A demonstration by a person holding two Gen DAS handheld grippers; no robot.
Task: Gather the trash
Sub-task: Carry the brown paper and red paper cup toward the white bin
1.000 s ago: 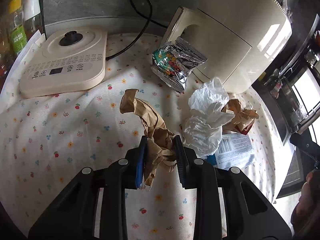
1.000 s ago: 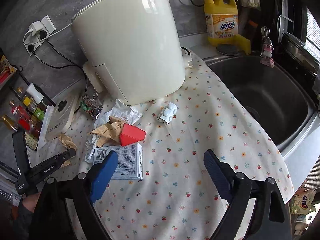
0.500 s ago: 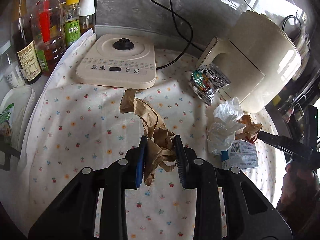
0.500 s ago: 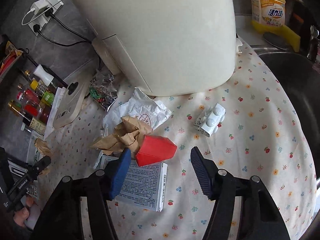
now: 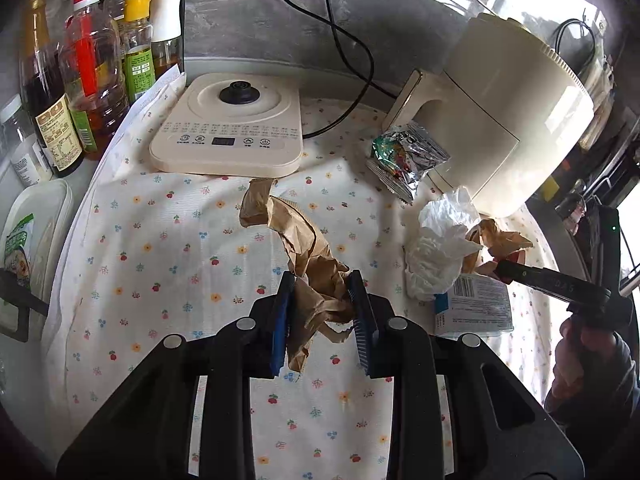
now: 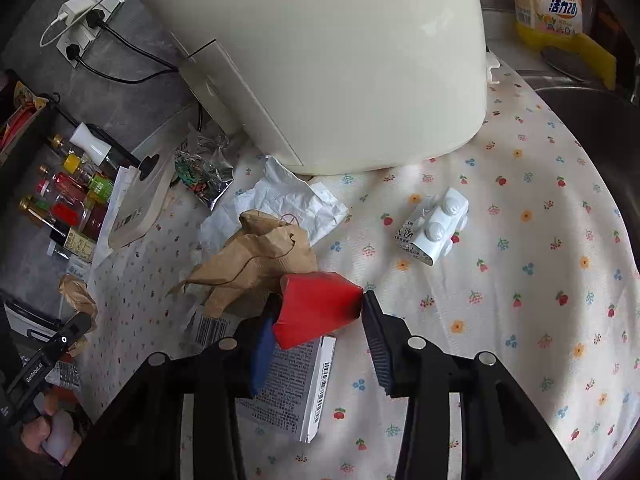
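My left gripper (image 5: 322, 316) is shut on a long crumpled brown paper strip (image 5: 296, 240) and holds it above the flowered cloth. My right gripper (image 6: 320, 320) has its jaws on both sides of a red carton (image 6: 316, 308) that lies on a white barcoded box (image 6: 292, 384); the jaws touch or nearly touch it. Crumpled brown paper (image 6: 256, 260) sticks out of the carton. A white wrapper (image 6: 288, 204), a foil snack bag (image 6: 202, 174) and a white pill blister pack (image 6: 436, 226) lie nearby. The right gripper also shows in the left wrist view (image 5: 504, 270).
A cream air fryer (image 6: 320, 60) stands behind the trash. A cream induction base (image 5: 228, 128) sits at the back left with bottles (image 5: 80, 80) beside it. A sink (image 6: 600, 120) and yellow detergent bottle (image 6: 548, 4) lie to the right. A flat lidded container (image 5: 28, 236) is at the left.
My right gripper moved down and forward to the red carton and its jaws narrowed around it. My left gripper drew back and up with the brown paper strip.
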